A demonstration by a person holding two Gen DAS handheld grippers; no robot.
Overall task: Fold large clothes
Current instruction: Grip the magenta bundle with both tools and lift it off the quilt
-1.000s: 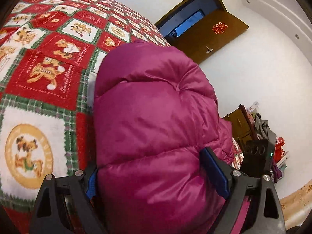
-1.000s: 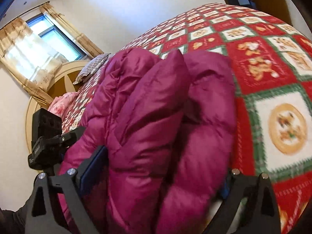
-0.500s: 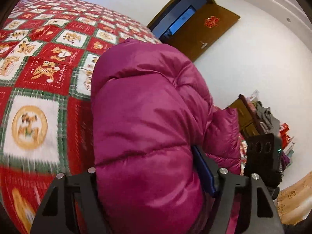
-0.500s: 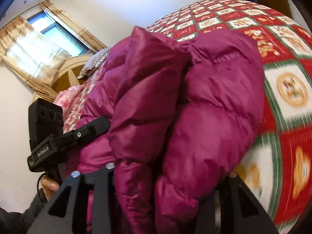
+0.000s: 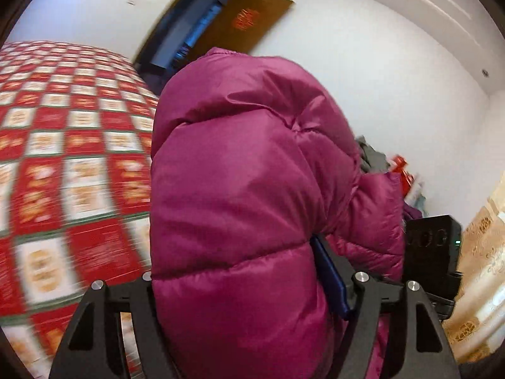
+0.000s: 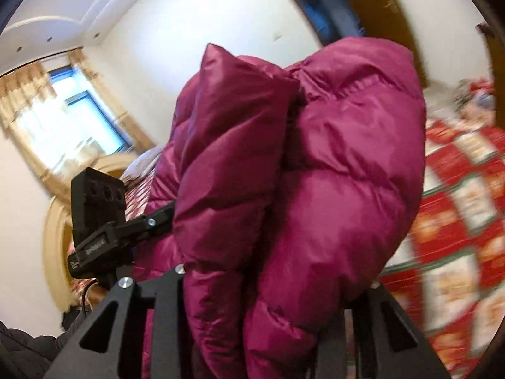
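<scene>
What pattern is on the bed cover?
Red and white squares with green borders, clearest in the left wrist view.

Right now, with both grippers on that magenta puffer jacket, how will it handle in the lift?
The puffer jacket likely compresses: it bulges around the left gripper. Its shiny shell could slip. Folds bunched in the right gripper suggest a floppy, shifting load.

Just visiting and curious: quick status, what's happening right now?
Left gripper and right gripper clamped on the magenta puffer jacket. Jacket raised above the bed. Nothing blocking.
</scene>
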